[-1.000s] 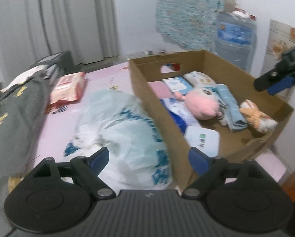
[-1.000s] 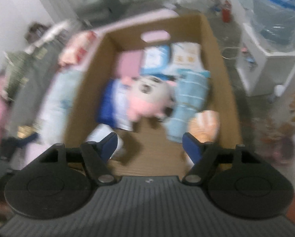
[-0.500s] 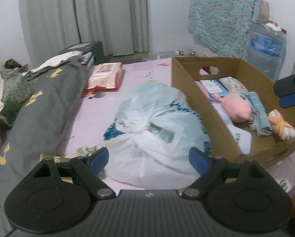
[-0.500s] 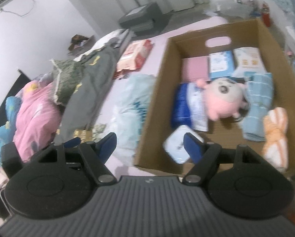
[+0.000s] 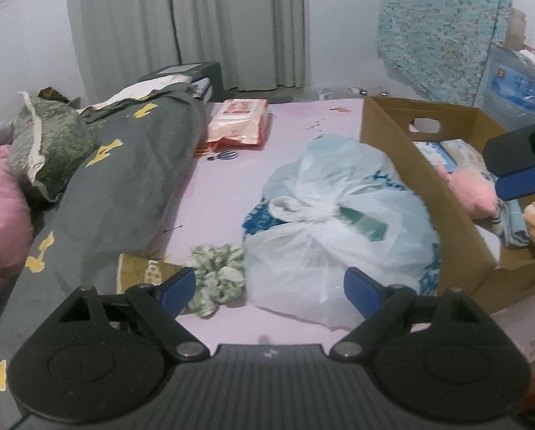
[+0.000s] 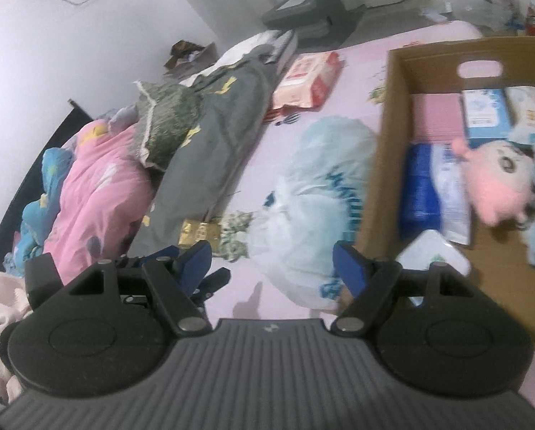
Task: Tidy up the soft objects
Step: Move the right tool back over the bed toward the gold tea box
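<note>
Across the pink bed (image 5: 296, 132) lie one grey quilt (image 5: 124, 186), one tied white plastic bag (image 5: 335, 229) at centre and one green scrunchie (image 5: 217, 276) lower centre. At right, one cardboard box (image 6: 385, 150) holds one pink plush (image 6: 500, 186) and several packets. Both the left gripper (image 5: 269, 286) and the right gripper (image 6: 271, 261) gape wide, gripping nothing.

Print on plastic bag (image 5: 339, 229) and packs unreadable (too blurred).
</note>
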Available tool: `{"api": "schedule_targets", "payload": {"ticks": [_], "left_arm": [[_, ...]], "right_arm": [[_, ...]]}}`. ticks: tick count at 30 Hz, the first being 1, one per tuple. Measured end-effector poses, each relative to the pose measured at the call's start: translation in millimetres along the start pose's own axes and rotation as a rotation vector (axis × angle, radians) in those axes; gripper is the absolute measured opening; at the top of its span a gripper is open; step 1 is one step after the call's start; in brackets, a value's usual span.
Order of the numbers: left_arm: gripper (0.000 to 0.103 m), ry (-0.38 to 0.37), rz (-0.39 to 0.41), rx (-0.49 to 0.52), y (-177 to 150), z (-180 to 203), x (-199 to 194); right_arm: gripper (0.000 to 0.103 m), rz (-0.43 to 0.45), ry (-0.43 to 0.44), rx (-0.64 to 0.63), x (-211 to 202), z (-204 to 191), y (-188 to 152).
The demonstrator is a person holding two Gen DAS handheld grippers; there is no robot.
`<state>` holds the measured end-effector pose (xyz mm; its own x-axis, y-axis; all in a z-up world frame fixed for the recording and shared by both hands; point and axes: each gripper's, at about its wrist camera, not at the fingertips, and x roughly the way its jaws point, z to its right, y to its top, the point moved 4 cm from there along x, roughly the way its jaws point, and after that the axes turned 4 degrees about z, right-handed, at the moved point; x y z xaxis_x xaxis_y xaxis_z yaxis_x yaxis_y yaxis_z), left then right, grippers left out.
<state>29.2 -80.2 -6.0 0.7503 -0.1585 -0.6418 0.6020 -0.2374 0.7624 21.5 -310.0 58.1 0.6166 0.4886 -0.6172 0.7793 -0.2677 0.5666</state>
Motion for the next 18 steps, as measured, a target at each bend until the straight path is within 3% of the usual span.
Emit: {"api": "schedule_targets", "payload": {"ticks": [18], "left_arm": [[0.098, 0.077, -0.049, -0.049, -21, -42, 7]], "right_arm": [[0.079, -0.045, 0.051, 0.004, 56, -27, -7]]}}
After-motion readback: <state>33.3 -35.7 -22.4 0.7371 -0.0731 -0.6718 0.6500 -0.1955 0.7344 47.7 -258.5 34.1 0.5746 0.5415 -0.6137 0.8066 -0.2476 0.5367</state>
